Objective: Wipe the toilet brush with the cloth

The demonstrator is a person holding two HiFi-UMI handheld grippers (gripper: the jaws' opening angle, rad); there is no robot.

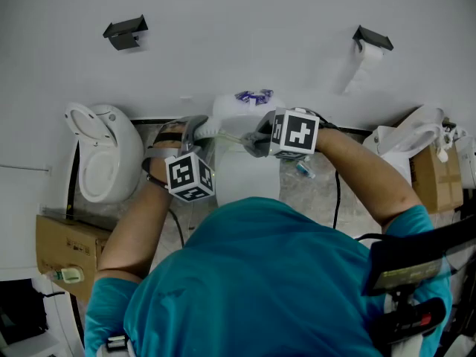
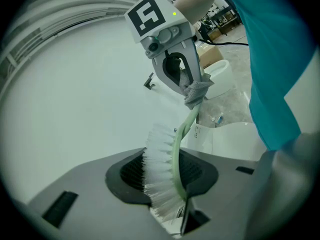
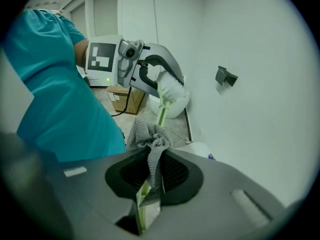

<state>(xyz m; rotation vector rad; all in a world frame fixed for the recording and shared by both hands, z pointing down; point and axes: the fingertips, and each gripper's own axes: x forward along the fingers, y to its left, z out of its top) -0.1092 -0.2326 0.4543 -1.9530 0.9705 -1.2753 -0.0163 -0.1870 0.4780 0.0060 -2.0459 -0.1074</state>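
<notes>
The toilet brush (image 2: 162, 171) has white bristles and a pale green handle (image 2: 190, 121). My left gripper (image 2: 172, 186) is shut on the brush at its bristle head, which stands upright between the jaws. In the right gripper view the same head (image 3: 170, 88) sits in the left gripper (image 3: 150, 76) farther off. A grey cloth (image 3: 150, 149) is bunched around the handle (image 3: 161, 115), and my right gripper (image 3: 150, 176) is shut on it. In the head view both grippers, left (image 1: 195, 130) and right (image 1: 254, 141), meet over a white container.
A white toilet (image 1: 104, 155) stands at the left with a cardboard box (image 1: 67, 244) in front of it. A white container (image 1: 245, 177) is below the grippers. At the right are another box (image 1: 435, 177), white bags and a paper holder (image 1: 372, 42) on the wall.
</notes>
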